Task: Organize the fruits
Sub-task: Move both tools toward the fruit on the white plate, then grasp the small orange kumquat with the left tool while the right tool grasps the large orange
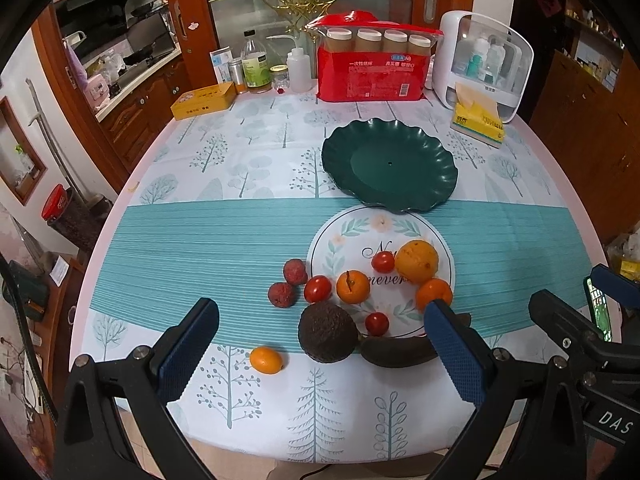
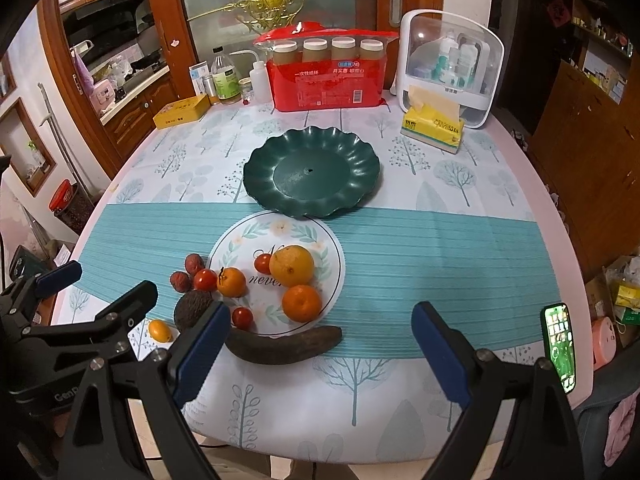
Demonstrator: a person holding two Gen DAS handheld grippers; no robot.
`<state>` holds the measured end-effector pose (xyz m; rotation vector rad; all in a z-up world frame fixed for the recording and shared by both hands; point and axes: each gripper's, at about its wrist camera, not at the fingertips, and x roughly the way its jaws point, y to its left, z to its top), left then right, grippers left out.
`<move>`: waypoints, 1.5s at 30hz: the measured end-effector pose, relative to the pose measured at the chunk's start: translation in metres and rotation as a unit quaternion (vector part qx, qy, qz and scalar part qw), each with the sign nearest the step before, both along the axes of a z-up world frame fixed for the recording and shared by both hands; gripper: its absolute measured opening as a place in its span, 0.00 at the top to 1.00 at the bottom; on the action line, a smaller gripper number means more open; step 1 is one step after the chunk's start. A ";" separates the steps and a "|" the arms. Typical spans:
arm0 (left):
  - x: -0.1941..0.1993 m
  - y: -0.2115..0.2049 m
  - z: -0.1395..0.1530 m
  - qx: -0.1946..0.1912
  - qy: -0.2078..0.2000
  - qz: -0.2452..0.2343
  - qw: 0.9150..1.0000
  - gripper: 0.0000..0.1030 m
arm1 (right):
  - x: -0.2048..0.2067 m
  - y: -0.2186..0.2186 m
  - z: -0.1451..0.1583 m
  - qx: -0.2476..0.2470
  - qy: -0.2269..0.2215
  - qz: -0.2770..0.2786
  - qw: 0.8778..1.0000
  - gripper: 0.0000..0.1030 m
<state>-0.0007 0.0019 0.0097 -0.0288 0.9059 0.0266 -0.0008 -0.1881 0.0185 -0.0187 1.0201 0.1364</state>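
Fruits lie just beyond both gaping claws (banana probably overripe).

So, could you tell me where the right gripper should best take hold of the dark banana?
Probably the banana at its thick middle, from above. It lies flat, lengthwise left to right, so fingers straddle its narrow width; the right gripper is open.

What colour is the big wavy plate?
The wavy-edged plastic plate is dark green, clearest in the right wrist view.
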 end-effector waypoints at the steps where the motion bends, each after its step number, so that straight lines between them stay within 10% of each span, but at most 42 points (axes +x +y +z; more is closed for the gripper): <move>1: 0.000 0.000 0.001 0.002 -0.002 0.002 1.000 0.01 | 0.000 0.000 0.001 -0.001 -0.002 0.001 1.000 0.10; 25: -0.015 0.023 0.001 0.016 0.019 0.045 0.999 0.01 | 0.001 0.005 0.001 0.018 -0.016 0.042 0.999 0.10; 45: 0.003 0.100 -0.137 -0.054 0.135 0.049 0.988 0.09 | 0.067 0.037 -0.087 0.015 0.085 0.066 0.994 0.29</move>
